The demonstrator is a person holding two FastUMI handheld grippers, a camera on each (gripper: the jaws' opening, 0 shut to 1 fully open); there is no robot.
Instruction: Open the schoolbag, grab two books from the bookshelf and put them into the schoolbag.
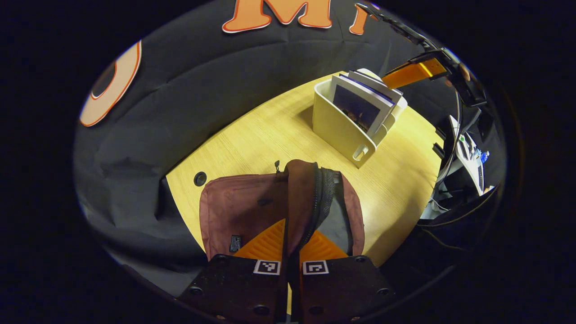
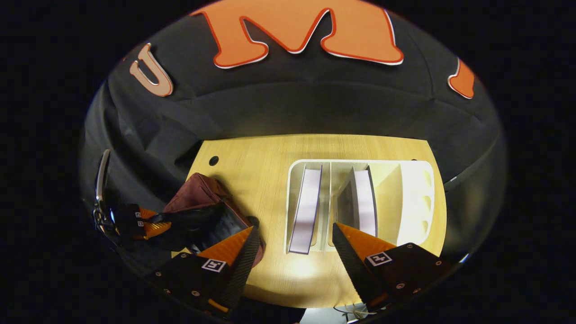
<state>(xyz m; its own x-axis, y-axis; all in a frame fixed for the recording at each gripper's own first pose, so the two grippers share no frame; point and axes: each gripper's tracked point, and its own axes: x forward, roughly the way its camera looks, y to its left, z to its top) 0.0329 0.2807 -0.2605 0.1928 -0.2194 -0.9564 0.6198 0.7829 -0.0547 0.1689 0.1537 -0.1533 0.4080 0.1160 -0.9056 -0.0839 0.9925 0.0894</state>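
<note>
The left claw (image 1: 290,252) is pinching the flap of the maroon schoolbag (image 1: 243,211), both fingers pressing it, on the wooden table (image 1: 396,189). The right claw (image 2: 292,243) is hanging spread wide above the white bookshelf (image 2: 423,198), where two books (image 2: 308,202) are standing at twelve o'clock, the schoolbag lying at nine.

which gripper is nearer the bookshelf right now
Right. The right gripper hovers open just above the bookshelf, over its books. The left gripper is off at the schoolbag, clamped on its flap.
</note>
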